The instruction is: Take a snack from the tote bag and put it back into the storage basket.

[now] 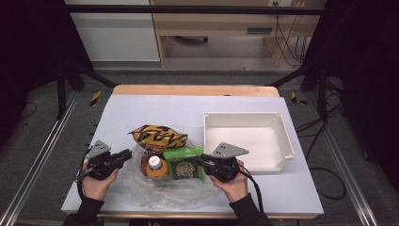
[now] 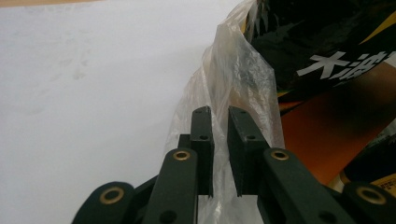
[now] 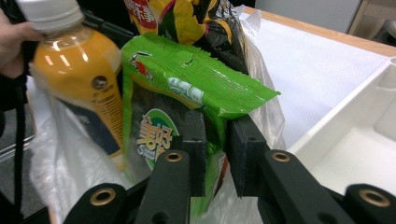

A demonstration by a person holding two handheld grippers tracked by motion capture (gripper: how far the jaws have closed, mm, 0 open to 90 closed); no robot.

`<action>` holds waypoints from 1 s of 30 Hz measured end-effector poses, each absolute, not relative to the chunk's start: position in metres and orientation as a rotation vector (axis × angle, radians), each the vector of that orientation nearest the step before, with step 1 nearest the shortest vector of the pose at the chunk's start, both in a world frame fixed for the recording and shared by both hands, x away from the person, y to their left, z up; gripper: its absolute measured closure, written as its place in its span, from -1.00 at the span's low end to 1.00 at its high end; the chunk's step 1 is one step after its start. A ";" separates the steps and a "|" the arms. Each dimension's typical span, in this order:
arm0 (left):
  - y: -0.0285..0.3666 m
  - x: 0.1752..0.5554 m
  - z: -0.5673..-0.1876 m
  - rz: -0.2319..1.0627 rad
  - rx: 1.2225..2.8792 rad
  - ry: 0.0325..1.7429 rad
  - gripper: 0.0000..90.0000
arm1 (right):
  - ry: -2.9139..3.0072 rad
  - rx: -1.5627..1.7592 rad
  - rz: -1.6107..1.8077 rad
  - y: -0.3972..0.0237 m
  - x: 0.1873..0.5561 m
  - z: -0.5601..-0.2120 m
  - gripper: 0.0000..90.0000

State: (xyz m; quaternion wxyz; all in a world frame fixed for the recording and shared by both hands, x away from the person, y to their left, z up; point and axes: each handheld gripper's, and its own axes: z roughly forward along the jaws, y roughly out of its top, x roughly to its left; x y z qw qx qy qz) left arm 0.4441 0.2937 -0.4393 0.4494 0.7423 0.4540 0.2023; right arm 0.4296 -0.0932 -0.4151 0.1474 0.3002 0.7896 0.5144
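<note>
White table (image 1: 155, 106) w/ a wooden far edge, dark floor and cables around it, a pale cabinet behind. On the table's right sits an empty white tray (image 1: 282, 136). Near the front edge, between the two hands, lies a clear plastic bag (image 1: 141, 186), spread flat, w/ groceries on it: a black-and-yellow snack bag (image 1: 155, 135) at the back, an orange drink bottle (image 1: 155, 167) in the middle, and a green snack packet (image 1: 184, 163) just beside the bottle, on the tray side.

Left gripper (image 1: 123, 155) sits at the bag's left edge; in the left gripper view its jaws are drawn close w/ a fold of the thin film (image 2: 233, 74) running up between them. They look pinched on it, though the film is too sheer to be sure the pads press fully. Right gripper (image 1: 200, 161) has come in from the tray side; the right gripper view shows its jaws clamped on the lower edge of the green packet (image 3: 187, 88), the bottle (image 3: 79, 84) standing just left of it.

Step in hand, by the look of it: unpacking — left holds the bag down, right takes the packet. Next move calls for lifting the packet clear of the film w/o dragging it or tipping the bottle, then carrying it across to the tray while the left keeps its pinch.
</note>
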 end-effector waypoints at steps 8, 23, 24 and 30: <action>0.294 0.444 -0.439 0.499 1.833 1.121 0.80 | 2.276 0.915 1.465 -0.100 0.427 -0.423 0.35; 0.294 0.444 -0.440 0.501 1.831 1.119 0.81 | 2.326 0.863 1.522 -0.083 0.444 -0.430 0.44; 0.295 0.444 -0.440 0.505 1.830 1.118 0.82 | 2.326 0.855 1.530 -0.083 0.443 -0.430 0.51; 0.295 0.443 -0.440 0.504 1.825 1.120 0.83 | 2.332 0.817 1.560 -0.088 0.440 -0.426 0.70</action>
